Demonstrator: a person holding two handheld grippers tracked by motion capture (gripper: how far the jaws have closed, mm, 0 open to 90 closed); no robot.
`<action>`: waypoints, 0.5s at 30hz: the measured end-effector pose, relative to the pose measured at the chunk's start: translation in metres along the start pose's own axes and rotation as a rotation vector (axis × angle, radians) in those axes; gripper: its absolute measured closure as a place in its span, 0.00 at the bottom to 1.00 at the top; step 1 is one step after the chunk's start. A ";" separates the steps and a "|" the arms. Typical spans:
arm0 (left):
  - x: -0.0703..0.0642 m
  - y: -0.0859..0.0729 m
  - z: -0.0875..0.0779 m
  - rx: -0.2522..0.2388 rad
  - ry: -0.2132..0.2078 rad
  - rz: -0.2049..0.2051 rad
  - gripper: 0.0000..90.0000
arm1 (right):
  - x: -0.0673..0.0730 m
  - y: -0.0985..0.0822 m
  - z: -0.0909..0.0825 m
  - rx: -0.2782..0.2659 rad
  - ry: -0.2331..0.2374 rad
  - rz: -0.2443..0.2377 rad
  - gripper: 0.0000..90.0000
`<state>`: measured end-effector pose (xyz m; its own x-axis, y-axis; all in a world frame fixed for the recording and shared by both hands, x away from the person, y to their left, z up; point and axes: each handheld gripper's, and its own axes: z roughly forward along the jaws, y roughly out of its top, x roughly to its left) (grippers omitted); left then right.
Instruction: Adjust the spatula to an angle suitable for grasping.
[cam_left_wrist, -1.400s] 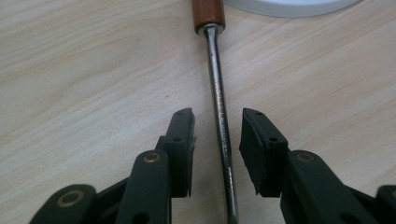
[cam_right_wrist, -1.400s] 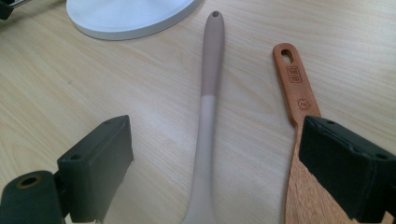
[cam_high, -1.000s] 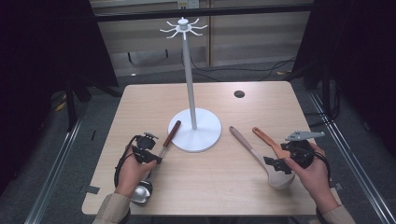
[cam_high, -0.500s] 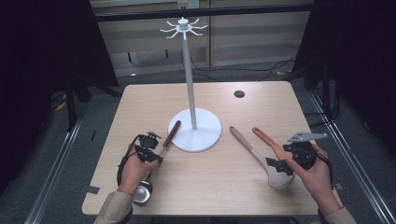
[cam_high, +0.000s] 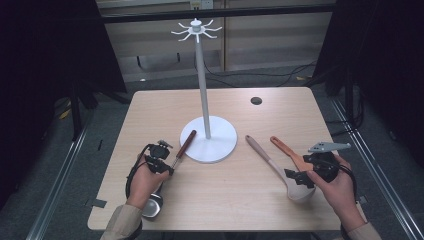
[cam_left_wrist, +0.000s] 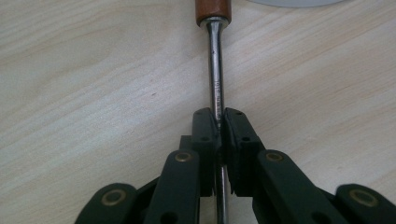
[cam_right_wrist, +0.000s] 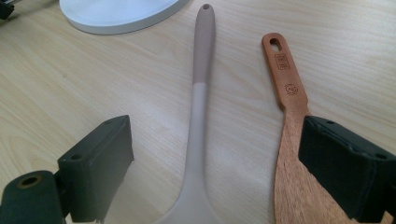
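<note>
Table (cam_high: 150, 107) of pale wood carries everything, with a white hook stand (cam_high: 204, 90) rising from its round base near the centre. Right of that base lie a grey-beige spoon (cam_high: 272, 162) and a wooden spatula (cam_high: 290, 152), side by side, handles pointing far and left. Left of the base lies a metal ladle (cam_high: 175, 160), its brown wooden grip just touching the base's edge, it seems, and its bowl at the near left under the person's wrist. The left gripper (cam_left_wrist: 219, 122) has just been closing, and its pads now pinch the ladle's thin steel shaft, which runs between them. The right gripper (cam_right_wrist: 212, 172) is spread wide above the table: the spoon's neck passes between the jaws untouched, and the spatula's blade lies under the right-hand jaw.
</note>
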<state>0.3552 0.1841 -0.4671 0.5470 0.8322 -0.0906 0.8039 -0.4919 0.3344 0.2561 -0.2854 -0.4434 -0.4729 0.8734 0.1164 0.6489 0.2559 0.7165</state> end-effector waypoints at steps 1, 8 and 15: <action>-0.001 0.000 0.000 -0.010 0.000 -0.002 0.93 | 0.000 0.000 0.000 -0.002 -0.001 -0.002 0.11; -0.001 0.001 -0.007 -0.036 -0.001 -0.007 0.93 | 0.000 0.000 0.000 0.001 0.000 -0.003 0.11; 0.003 0.000 -0.016 -0.091 -0.003 -0.013 0.93 | 0.000 0.000 0.002 0.000 0.005 -0.001 0.11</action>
<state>0.3529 0.1910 -0.4520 0.5374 0.8377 -0.0979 0.7863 -0.4557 0.4172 0.2574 -0.2845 -0.4442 -0.4767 0.8710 0.1189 0.6483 0.2570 0.7167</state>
